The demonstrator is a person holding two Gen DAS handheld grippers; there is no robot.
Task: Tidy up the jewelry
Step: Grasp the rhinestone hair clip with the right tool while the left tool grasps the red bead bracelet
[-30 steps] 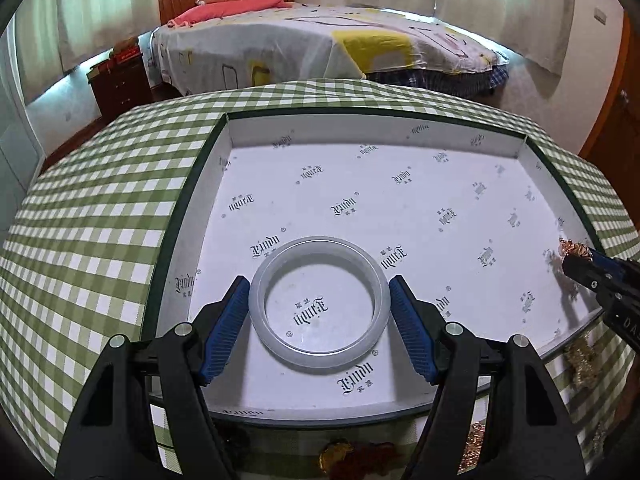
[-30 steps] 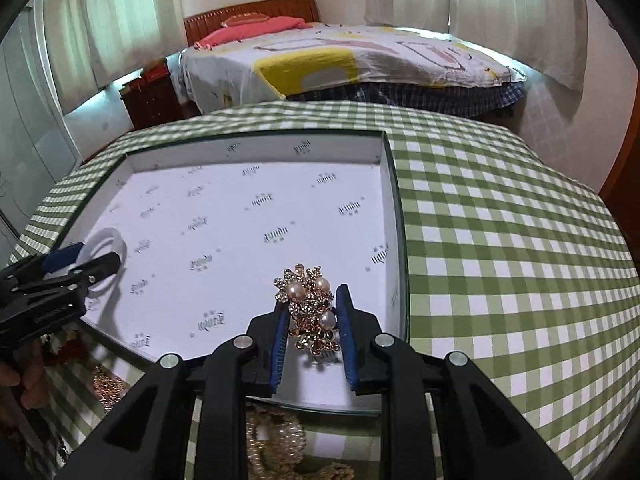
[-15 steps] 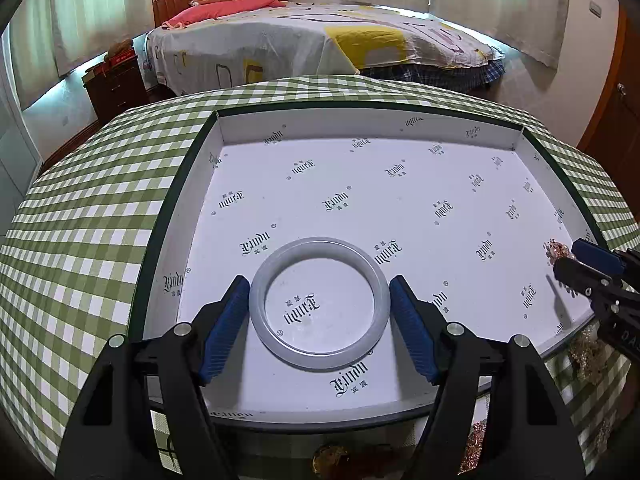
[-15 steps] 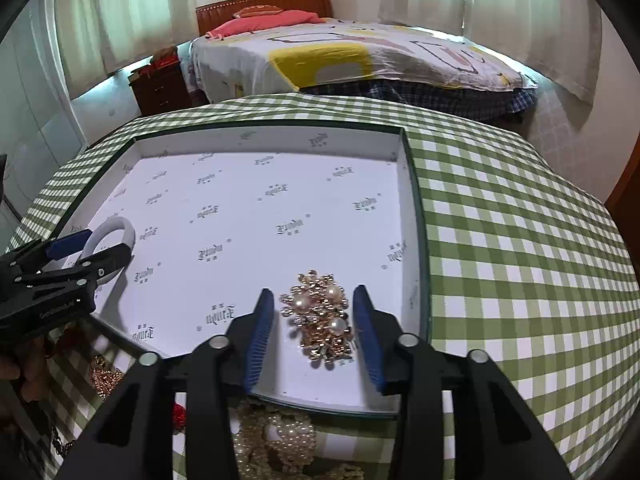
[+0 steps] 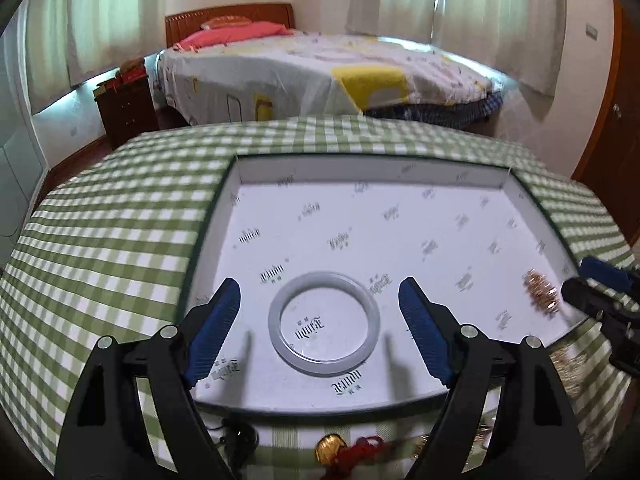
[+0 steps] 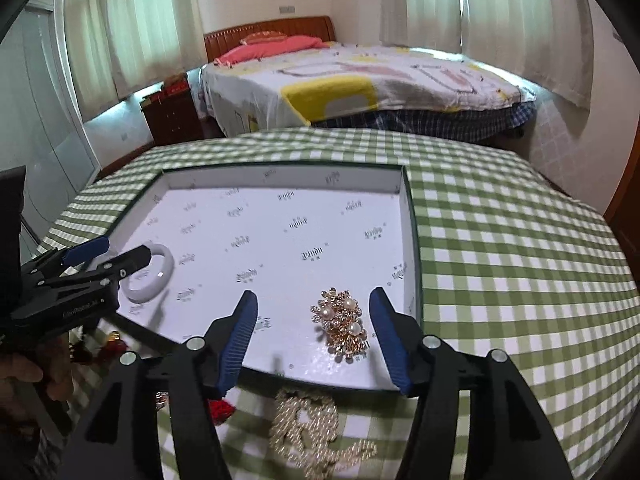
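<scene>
A white bangle (image 5: 323, 322) lies flat in the white-lined box (image 5: 372, 172), near its front left. My left gripper (image 5: 320, 330) is open, its blue pads apart from the bangle on both sides. A gold brooch with pearls (image 6: 343, 324) lies in the box's front right corner. My right gripper (image 6: 314, 338) is open around it without touching. The bangle (image 6: 150, 276) and the left gripper (image 6: 108, 258) show at left in the right wrist view. The brooch (image 5: 541, 292) and the right gripper (image 5: 588, 284) show at right in the left wrist view.
The box (image 6: 412, 240) sits on a green checked tablecloth (image 6: 500, 264). A pearl necklace (image 6: 308, 428) and red pieces (image 6: 220, 410) lie on the cloth in front of the box. A gold bell and red cord (image 5: 348, 450) lie by the front edge. A bed (image 5: 320, 76) stands behind.
Both grippers opened wider and drew back and up. The right gripper let go of the brooch, which now rests in the box. The bangle stays put.
</scene>
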